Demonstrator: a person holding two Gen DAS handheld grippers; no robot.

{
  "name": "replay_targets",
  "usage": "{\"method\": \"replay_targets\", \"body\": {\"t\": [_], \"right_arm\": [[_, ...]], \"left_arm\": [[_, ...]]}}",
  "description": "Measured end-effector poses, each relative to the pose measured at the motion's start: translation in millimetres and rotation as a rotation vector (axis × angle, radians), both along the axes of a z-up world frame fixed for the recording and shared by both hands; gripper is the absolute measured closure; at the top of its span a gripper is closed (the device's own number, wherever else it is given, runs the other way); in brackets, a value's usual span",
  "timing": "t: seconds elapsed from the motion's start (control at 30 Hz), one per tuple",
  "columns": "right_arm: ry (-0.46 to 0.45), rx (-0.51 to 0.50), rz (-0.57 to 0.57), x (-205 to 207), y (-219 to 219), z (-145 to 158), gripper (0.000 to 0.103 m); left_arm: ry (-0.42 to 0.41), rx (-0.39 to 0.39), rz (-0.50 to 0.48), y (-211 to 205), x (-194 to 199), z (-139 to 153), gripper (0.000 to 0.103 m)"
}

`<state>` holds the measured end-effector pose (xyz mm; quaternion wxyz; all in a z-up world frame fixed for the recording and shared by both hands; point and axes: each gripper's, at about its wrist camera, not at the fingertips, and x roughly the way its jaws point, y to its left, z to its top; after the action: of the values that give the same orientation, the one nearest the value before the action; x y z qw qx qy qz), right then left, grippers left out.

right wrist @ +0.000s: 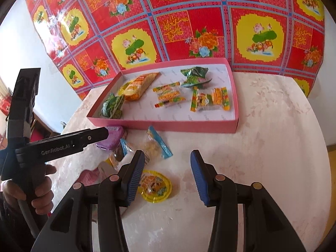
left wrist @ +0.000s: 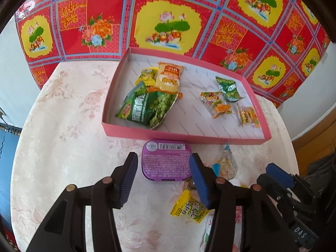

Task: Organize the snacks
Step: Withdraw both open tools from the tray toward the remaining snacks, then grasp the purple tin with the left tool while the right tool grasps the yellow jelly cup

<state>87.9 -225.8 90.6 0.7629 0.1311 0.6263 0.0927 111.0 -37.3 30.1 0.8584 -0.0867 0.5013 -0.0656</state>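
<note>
Left tool (left wrist: 163, 176) spread wide, empty, straddling the purple tin (left wrist: 167, 161) just near of the pink tray (left wrist: 184, 135); I'm lined up to pinch it. Right tool (right wrist: 168, 178) gapes empty over the surface (right wrist: 262, 147), waiting.

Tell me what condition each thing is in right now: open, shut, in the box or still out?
Left gripper: open, straddling the purple tin, not clamped.
Right gripper: open, holding nothing.
Purple tin: closed, on the table.
Pink box: lidless, several snacks inside.
Yellow round snack: sealed, on the table.
Green snack bag: sealed, lying in the box.
</note>
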Motion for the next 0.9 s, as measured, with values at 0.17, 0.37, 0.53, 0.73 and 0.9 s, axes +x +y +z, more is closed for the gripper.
{"method": "replay_targets", "body": {"t": [0.17, 0.37, 0.53, 0.73, 0.9], "right_arm": [[0.009, 0.008, 0.011, -5, 0, -2, 0.056], [0.011, 0.018, 0.009, -8, -3, -3, 0.056], [0.006, 0.028, 0.012, -11, -5, -2, 0.056], [0.014, 0.036, 0.02, -16, -5, -2, 0.056], [0.03, 0.039, 0.035, -18, -2, -5, 0.056]], "left_arm": [[0.024, 0.006, 0.003, -4, 2, -7, 0.045], [0.043, 0.022, -0.005, -11, 6, -14, 0.041], [0.033, 0.057, -0.004, -18, 9, -18, 0.039], [0.012, 0.073, -0.004, -21, 8, -21, 0.039], [-0.01, 0.089, -0.016, -24, 7, -25, 0.039]]}}
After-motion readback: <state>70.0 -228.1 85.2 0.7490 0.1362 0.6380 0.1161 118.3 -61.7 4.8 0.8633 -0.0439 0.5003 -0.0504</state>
